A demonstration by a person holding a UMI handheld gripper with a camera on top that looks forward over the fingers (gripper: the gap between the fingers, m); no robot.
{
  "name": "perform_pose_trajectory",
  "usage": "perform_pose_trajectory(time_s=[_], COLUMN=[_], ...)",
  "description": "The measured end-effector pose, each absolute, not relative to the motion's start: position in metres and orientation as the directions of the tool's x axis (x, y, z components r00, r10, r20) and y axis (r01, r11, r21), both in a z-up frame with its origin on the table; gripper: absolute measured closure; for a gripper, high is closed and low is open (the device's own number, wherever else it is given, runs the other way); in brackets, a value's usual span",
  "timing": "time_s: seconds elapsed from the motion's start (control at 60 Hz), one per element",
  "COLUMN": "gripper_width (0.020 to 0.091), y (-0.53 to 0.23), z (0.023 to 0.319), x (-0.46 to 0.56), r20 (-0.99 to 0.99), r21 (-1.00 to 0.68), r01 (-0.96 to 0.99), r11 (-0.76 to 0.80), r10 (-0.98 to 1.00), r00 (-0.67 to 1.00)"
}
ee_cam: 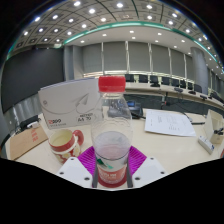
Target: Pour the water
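The bottle [113, 110] hides behind the cup [112, 157]. The cup's bottom is cut off. The fingers cannot be seen.

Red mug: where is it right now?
Gripper view: the red mug sits on the table, left of the bottle and glass, before the paper bag.

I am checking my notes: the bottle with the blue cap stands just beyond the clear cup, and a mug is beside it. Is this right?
Not quite: the gripper view shows the bottle with a red cap, not blue. It does stand just beyond the clear cup, which is between the gripper fingers, and the mug is beside it.
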State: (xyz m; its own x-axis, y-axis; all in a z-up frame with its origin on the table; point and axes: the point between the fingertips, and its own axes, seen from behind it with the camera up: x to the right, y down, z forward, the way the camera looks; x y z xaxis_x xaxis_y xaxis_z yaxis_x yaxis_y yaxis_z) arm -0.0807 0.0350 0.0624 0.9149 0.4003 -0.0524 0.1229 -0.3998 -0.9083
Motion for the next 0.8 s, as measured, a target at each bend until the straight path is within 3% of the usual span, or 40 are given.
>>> perform_pose_trajectory(time_s=[0.15, 0.233, 0.267, 0.383, 0.8], gripper_width=[0.0533, 0.023, 0.0261, 0.0243, 0.0249], y=[0.032, 0.022, 0.017, -0.012, -0.219], z=[0.062, 0.052, 0.047, 0.057, 0.188], x=[-0.078, -0.074, -0.071, -0.049, -0.046], r20=[-0.045, -0.071, -0.067, 0.015, 0.13], r21=[-0.915, -0.885, -0.869, -0.845, -0.8], r01=[0.121, 0.107, 0.117, 0.169, 0.159], r11=[-0.385, -0.453, -0.48, -0.508, -0.579], r10=[0.396, 0.359, 0.349, 0.294, 0.091], r00=[0.917, 0.93, 0.935, 0.956, 0.987])
